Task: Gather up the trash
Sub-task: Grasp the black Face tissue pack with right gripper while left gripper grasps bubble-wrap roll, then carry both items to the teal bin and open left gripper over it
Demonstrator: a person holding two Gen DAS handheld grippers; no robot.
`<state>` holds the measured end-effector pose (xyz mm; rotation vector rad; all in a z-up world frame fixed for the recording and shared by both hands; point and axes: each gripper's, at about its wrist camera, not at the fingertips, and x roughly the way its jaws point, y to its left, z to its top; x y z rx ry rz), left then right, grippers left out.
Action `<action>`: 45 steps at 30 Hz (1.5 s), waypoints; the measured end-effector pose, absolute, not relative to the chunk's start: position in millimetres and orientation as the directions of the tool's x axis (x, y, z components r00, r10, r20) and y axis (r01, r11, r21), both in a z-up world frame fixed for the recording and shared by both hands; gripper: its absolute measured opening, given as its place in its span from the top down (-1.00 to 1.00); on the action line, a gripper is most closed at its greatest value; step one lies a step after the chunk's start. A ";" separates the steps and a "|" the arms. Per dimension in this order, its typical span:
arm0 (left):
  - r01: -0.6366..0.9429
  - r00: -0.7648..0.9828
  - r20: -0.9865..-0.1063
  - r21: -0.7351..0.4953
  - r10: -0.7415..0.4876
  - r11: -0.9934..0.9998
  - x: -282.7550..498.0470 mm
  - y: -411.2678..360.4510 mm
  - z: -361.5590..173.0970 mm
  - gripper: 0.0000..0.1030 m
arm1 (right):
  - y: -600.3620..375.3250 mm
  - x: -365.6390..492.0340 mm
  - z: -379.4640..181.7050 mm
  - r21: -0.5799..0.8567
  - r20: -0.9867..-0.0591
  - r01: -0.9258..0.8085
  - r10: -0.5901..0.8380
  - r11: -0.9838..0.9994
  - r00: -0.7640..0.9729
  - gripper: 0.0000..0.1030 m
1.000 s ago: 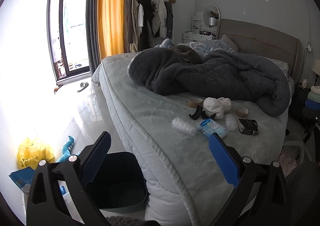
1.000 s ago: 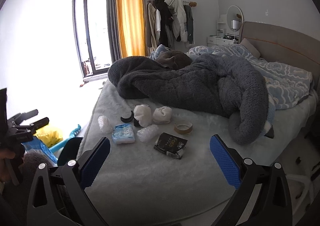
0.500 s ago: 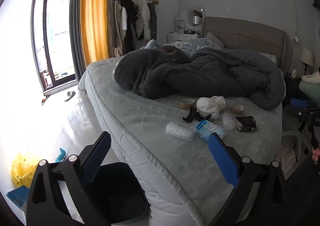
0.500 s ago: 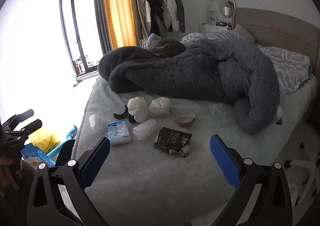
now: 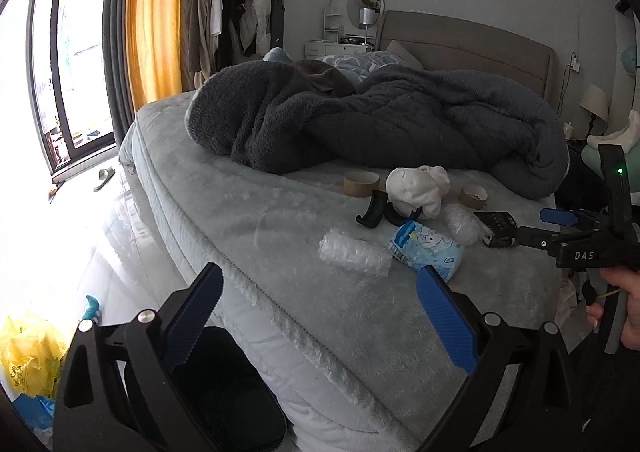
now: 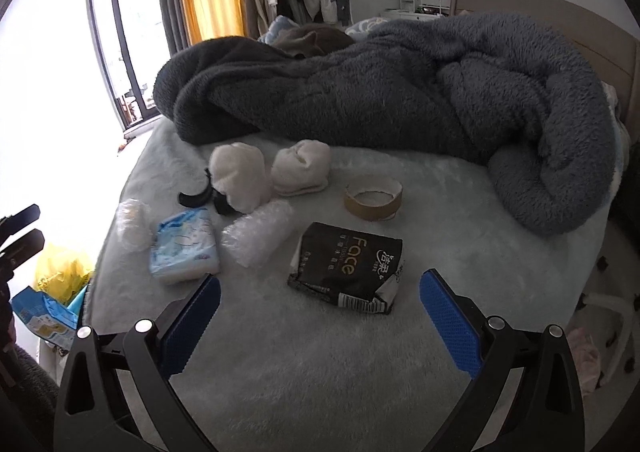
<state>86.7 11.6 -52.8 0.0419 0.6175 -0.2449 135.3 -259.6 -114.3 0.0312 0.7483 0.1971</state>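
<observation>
Black tissue pack (image 6: 347, 266) lies flat on bed (image 6: 320, 352), straight ahead of your right tongs (image 6: 319, 318), long side pointing away and a bit left. Right tongs nearer than left tongs (image 5: 319, 322). Both wide open, holding nothing. Count: two bubble wrap rolls (image 6: 258, 238), one blue pack (image 6: 185, 246), two tape rings (image 6: 373, 197). Bin (image 5: 208, 404) waits under left tongs.

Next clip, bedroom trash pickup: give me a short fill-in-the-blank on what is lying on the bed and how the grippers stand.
1. The black tissue pack nearest the right gripper bears the large word ____.
2. Both the right gripper and the left gripper have their jaws ____, holding nothing.
3. The tape roll lies on the bed in front of the heaped ____ blanket.
4. The dark bin stands on the ____ beside the bed.

Missing words: Face; open; grey; floor
</observation>
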 end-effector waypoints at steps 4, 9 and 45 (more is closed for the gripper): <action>0.267 0.778 -0.584 -0.029 -0.234 0.963 103.2 6.1 -60.4 -0.92 | -259.3 152.0 -126.7 0.084 -0.687 -0.134 0.155 0.987 0.710 -0.95; 0.286 0.758 -0.599 -0.049 -0.257 0.957 121.0 2.9 -72.8 -0.92 | -256.0 168.4 -141.8 0.076 -0.706 -0.114 0.134 0.991 0.696 -0.95; 0.317 0.662 -0.684 -0.117 -0.308 0.941 171.4 -22.0 -107.2 -0.29 | -245.0 173.7 -99.2 0.208 -0.637 -0.155 0.254 0.966 0.728 -0.52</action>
